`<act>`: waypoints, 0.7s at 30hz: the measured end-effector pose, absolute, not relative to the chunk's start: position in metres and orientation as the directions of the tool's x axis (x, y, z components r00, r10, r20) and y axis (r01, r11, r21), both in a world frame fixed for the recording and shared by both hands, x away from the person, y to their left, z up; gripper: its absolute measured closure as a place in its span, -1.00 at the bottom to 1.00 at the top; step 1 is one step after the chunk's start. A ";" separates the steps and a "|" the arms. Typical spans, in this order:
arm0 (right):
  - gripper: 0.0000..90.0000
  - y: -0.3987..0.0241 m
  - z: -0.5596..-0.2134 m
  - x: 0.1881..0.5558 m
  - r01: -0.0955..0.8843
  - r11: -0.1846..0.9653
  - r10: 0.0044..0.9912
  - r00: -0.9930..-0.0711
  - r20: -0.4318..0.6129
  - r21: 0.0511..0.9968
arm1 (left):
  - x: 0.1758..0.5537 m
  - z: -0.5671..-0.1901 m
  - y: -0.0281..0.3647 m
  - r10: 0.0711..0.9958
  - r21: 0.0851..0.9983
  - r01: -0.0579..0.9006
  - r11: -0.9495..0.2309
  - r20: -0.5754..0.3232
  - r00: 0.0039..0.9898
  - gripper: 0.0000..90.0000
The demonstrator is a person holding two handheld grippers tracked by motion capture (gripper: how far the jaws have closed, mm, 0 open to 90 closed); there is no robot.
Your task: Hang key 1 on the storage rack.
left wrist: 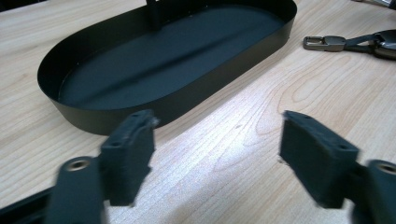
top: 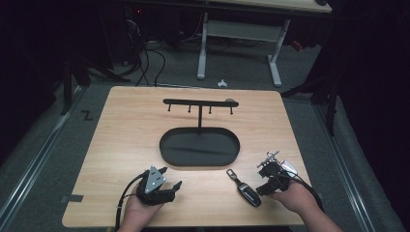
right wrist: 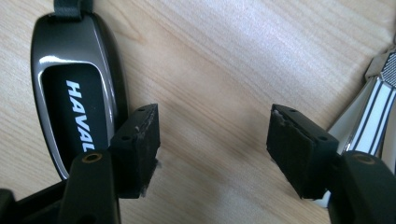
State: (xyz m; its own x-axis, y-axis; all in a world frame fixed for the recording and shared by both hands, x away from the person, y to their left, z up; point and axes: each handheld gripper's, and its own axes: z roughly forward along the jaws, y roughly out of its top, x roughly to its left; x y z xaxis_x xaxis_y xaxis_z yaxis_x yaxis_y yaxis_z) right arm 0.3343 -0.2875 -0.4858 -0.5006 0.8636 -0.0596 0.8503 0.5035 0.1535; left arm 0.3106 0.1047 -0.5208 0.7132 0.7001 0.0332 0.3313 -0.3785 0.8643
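At the near edge of the desk (top: 116, 125), the right gripper (top: 269, 178) hovers with jaws spread and nothing between them, just right of a car key (top: 247, 192) lying flat; a second key (top: 285, 166) lies beside it. The left gripper (top: 159, 186) waits, jaws spread and empty. Judged from this, the pickup is not yet made: the jaws must shift onto the fob. Beyond, the oval tray (top: 167, 152) and its hook rack (top: 199, 102) stand with open desk around them.
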 end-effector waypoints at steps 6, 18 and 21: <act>-0.28 -0.286 -0.480 0.342 0.849 0.516 0.856 -0.513 -0.057 0.112 | 0.312 -0.523 0.103 0.714 0.852 0.347 -0.393 0.045 0.698 -0.69; -0.32 -0.265 -0.466 0.350 0.824 0.557 0.830 -0.555 -0.047 0.102 | 0.312 -0.522 0.102 0.705 0.848 0.343 -0.405 0.050 0.708 -0.69; -0.32 -0.258 -0.463 0.353 0.819 0.563 0.826 -0.562 -0.043 0.113 | 0.312 -0.522 0.102 0.704 0.848 0.344 -0.403 0.047 0.708 -0.69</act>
